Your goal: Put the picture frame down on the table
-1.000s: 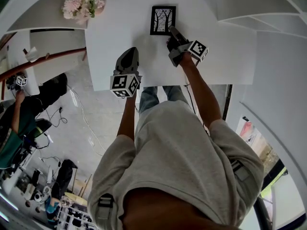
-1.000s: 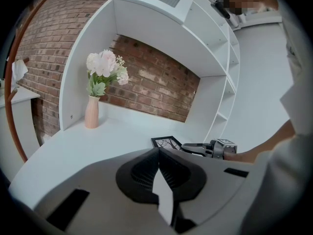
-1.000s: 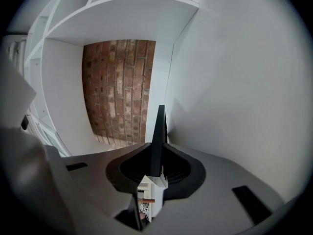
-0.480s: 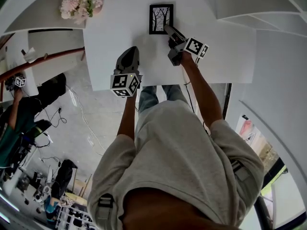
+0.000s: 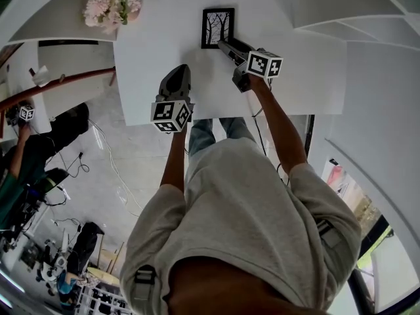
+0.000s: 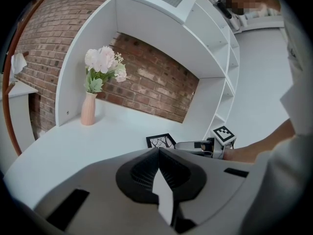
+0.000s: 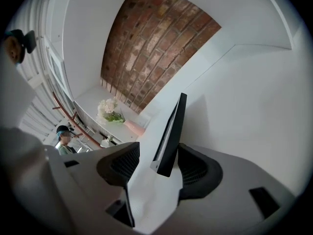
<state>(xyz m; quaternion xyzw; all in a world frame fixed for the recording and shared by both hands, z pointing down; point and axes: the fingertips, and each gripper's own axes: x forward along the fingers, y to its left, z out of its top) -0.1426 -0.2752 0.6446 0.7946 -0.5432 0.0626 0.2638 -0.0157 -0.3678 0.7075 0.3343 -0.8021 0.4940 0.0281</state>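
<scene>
Apparently the thin black picture frame with a tree drawing [image 5: 218, 27] already rests on the white worktop [image 5: 151, 51]. Its near edge is between the jaws of the right gripper [image 5: 224, 43], which stand apart with a clear gap on one side. If this gripper draws back crookedly, the closer jaw could catch the edge and drag or tip the frame; the left gripper [image 5: 175, 72], jaws together and empty, hovers too far away to help.
</scene>
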